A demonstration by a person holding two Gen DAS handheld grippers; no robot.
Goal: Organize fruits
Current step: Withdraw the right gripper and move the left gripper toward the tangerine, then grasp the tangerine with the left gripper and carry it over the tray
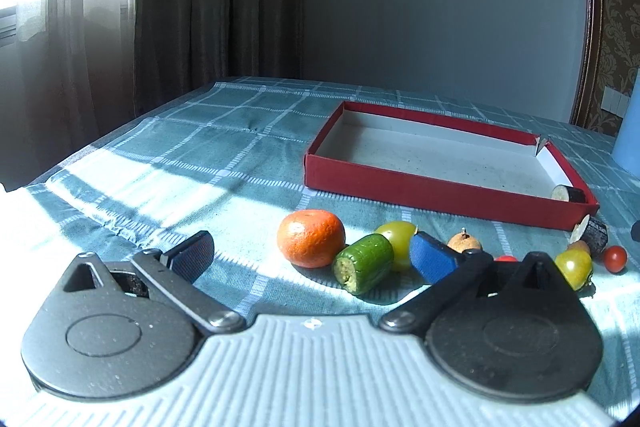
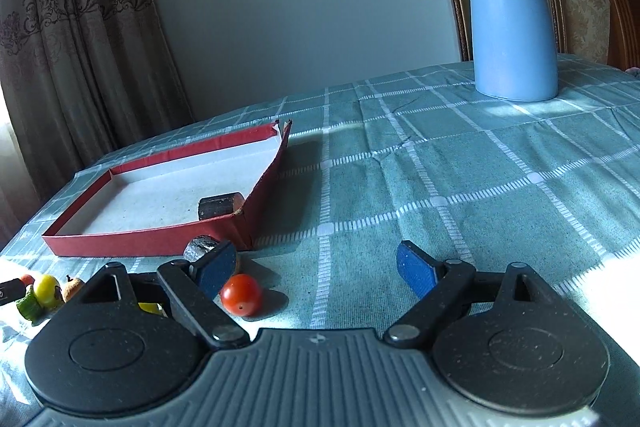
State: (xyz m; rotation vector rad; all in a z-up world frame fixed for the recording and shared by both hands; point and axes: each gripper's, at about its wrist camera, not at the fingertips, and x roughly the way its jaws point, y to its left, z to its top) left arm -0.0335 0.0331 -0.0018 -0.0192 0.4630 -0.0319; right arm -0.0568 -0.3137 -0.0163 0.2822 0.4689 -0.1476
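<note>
Where the sun falls on the soft blue-green checked cloth (image 1: 224, 147), a row of small fruits lies just in front of a flat red box (image 1: 440, 191) made of card, white inside, with one torn corner. The orange (image 1: 311, 237) is round and bumpy, the green cucumber piece (image 1: 364, 263) is a short log with a cut end, and it touches a smooth yellow-green tomato (image 1: 396, 233). A dark eggplant piece (image 2: 219, 205) sits in the near corner of the box, and another dark piece (image 2: 200, 247) lies just outside it. Only the left view shows the orange up close. Only the right view shows the tall, smooth blue kettle (image 2: 514, 27) standing far back on the cloth, and the shiny red cherry tomato (image 2: 241, 295) big and near. The left gripper (image 1: 314, 257) has its blue pads wide apart and holds nothing; the orange and cucumber piece show between them. The right gripper (image 2: 316, 269) is wide apart too and holds nothing, with the cherry tomato just beside its left pad
</note>
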